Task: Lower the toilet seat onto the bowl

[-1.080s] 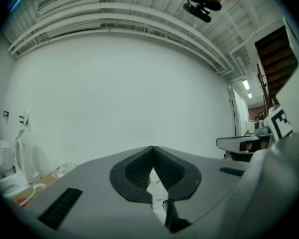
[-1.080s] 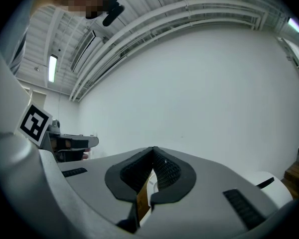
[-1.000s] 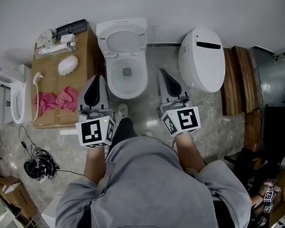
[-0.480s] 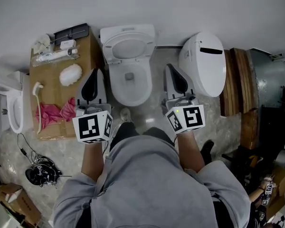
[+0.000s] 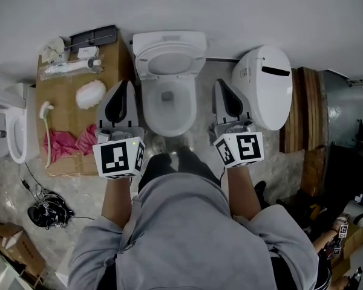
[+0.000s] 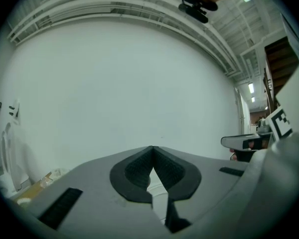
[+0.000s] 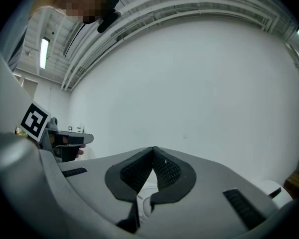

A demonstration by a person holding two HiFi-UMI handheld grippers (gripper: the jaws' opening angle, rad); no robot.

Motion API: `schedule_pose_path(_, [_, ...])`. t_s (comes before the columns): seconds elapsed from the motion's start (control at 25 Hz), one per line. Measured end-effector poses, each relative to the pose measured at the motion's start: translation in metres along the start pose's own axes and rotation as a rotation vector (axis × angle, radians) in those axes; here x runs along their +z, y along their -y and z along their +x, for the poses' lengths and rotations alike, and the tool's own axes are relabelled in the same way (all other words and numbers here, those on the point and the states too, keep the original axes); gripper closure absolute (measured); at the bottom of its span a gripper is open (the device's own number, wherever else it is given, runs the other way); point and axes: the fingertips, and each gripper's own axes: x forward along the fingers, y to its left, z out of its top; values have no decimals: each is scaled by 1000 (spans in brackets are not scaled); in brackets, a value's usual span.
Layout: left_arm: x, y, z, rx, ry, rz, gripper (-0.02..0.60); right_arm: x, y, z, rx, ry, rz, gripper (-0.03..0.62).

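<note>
In the head view a white toilet stands against the wall. Its seat (image 5: pixel 169 60) is tipped up at the back and its bowl (image 5: pixel 167 104) is open below. My left gripper (image 5: pixel 127 87) hangs just left of the bowl and my right gripper (image 5: pixel 219 84) just right of it. Neither touches the toilet. Both point towards the wall, and both are shut with nothing between the pads. The left gripper view shows the left gripper's (image 6: pixel 152 149) pads meeting at the tip in front of bare wall. The right gripper view shows the same for the right gripper (image 7: pixel 153 150).
A cardboard box (image 5: pixel 63 95) left of the toilet carries a pink cloth (image 5: pixel 69 141), a white brush and small items. A second toilet with its lid closed (image 5: pixel 265 84) stands at the right, wooden boards (image 5: pixel 302 107) beyond it. Another toilet (image 5: pixel 12 132) and cables (image 5: pixel 45 213) lie far left.
The head view has shifted, so the toilet now sits centred between the two grippers. Both grippers stay shut and level with the bowl's sides.
</note>
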Motion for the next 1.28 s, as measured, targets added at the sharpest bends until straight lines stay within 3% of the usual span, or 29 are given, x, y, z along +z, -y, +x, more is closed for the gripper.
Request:
schedule_pose_path(0.36, [-12,-4,26,51,-22,-2,581,-32,18,40,107,-4,-56,595])
schedule_pose_path(0.6, [-17,1,47,53,-35,25,581,-59,41,58,113,-58,-60,594])
schedule_pose_path(1.28, [-64,-7,91,64,-114,8,583,-135,72,120,160,-210,-116,557])
